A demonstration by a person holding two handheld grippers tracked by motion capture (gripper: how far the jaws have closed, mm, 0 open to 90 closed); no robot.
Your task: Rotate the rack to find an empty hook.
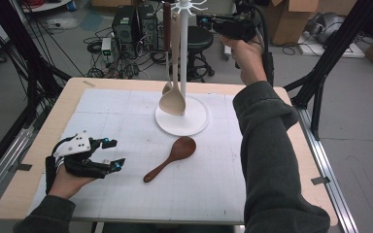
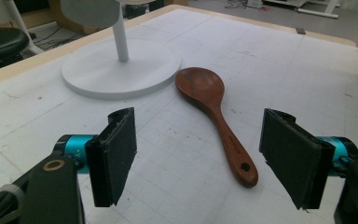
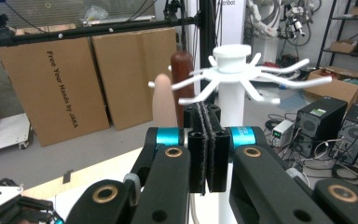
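The top of the white rack [image 1: 183, 58] was cut off by the high view's upper edge. Beyond the left jaws, the rack's post was cropped at the frame top. Behind the pressed-together right jaws, the lower post [image 3: 232, 93] was hidden.

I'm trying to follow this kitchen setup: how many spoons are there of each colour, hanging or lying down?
Dark brown spoons: 2, one lying on the table, one hanging on the white rack
Pale beige spoons: 1, hanging on the rack
Total: 3 spoons
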